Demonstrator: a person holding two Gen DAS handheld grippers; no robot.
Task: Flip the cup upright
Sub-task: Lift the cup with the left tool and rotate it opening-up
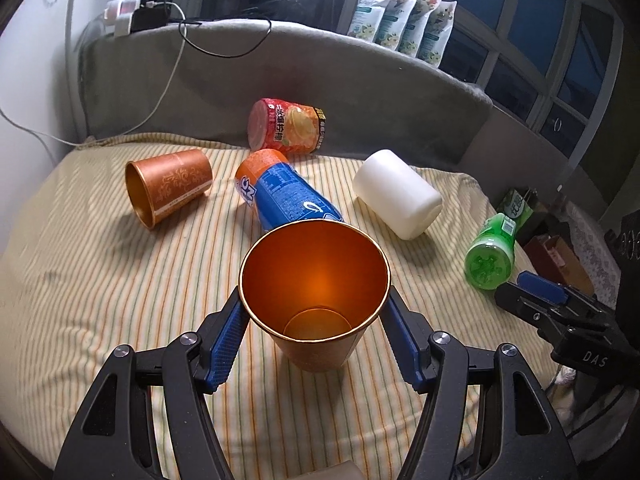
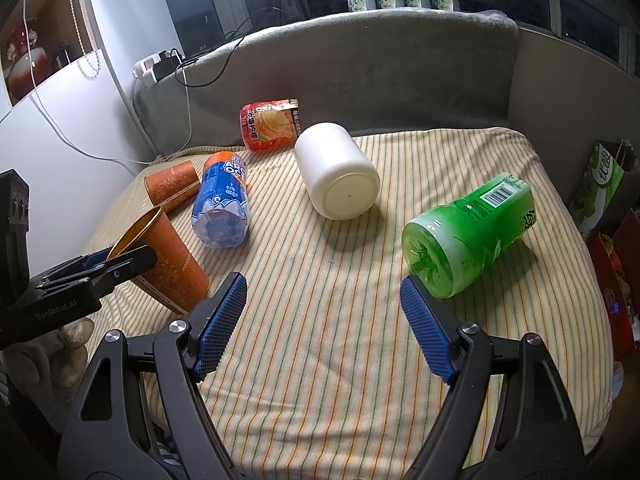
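in the left wrist view, an orange cup (image 1: 316,300) is framed mouth-up between the blue pads of the left gripper (image 1: 316,336), which are pressed against its two sides just below the rim, so the cup is pinched there. its base appears to rest on the striped bed cover (image 1: 120,300), though contact is hidden by the cup wall. a second orange cup (image 1: 168,186) is seen lying on its side farther back to the left, and a blue bottle (image 1: 288,196) lies just behind the held cup. a red can (image 1: 286,126) lies against the grey headboard (image 1: 360,80), a white jar (image 1: 398,194) lies to the right, and a green bottle (image 1: 492,254) lies near the bed edge.

in the right wrist view, the right gripper (image 2: 322,320) is held over bare striped cover with its pads spread wide and nothing between them. the gripped cup (image 2: 168,260) is seen at the left, tilted, with the left gripper's fingers (image 2: 120,266) across its rim. the green bottle (image 2: 468,236) lies just beyond the right pad.
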